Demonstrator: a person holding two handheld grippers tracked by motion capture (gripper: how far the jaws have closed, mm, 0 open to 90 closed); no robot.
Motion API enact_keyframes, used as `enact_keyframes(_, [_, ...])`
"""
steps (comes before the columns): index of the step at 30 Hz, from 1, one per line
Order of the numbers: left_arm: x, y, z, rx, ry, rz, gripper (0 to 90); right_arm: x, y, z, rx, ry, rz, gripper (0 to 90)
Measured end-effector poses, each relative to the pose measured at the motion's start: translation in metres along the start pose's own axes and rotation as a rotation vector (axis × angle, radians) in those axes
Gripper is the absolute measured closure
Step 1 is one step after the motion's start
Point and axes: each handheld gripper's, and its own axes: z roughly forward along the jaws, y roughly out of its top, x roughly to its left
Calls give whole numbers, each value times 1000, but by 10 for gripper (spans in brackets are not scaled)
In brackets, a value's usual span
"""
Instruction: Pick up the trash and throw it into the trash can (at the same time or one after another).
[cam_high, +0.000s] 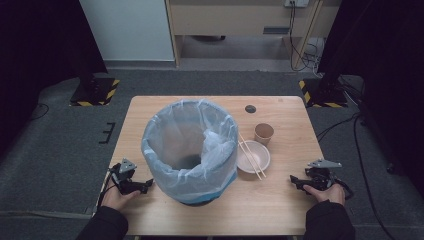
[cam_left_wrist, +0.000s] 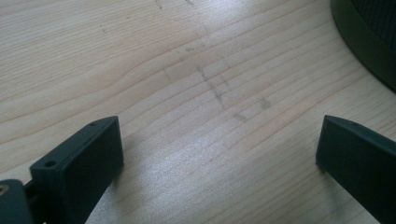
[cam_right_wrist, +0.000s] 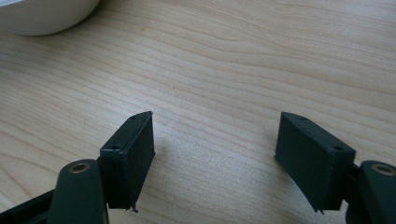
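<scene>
Your right gripper (cam_high: 296, 181) sits low over the table (cam_high: 280, 210) near its right edge, towards the near right corner, jaws pointing left at the white bowl (cam_high: 253, 156). In the right gripper view the jaws stand wide apart with bare wood between them, nothing held, and the bowl's rim (cam_right_wrist: 44, 16) pokes in at the top left corner, apart from the jaws. The bowl itself is right of the table's middle, with a pair of chopsticks (cam_high: 252, 157) laid across it, running from the far left to the near right. A brown paper cup (cam_high: 263, 133) stands upright just behind the bowl, towards the far right part of the table. A small dark round spot (cam_high: 250, 108) sits near the far edge.

Left of the bowl, just beside it, is the big bin (cam_high: 192, 150) lined with a clear bag, taking up the table's middle. Its dark base (cam_left_wrist: 369, 42) shows at the top right corner of the left gripper view.

Your left gripper (cam_high: 148, 184) rests by the near left corner, close to the left edge, jaws pointing right at the bin's base, near it; I cannot tell if they touch. Its jaws are also spread wide, empty, with scuffed wood between them.
</scene>
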Motion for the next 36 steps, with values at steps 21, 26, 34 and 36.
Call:
enact_keyframes(21, [-4, 0, 0, 1, 8, -2, 0, 7, 18, -16, -150, 44, 54, 312])
enact_keyframes(26, [-4, 0, 0, -1, 8, -3, 0, 16, 30, -22, -230, 57, 105, 297])
enact_keyframes(34, [-5, 0, 0, 1, 10, -5, 0, 21, 47, -35, -345, 23, 116, 324])
enact_keyframes(36, [-5, 0, 0, 1, 10, -5, 0, 19, 51, -38, -374, 7, 118, 343])
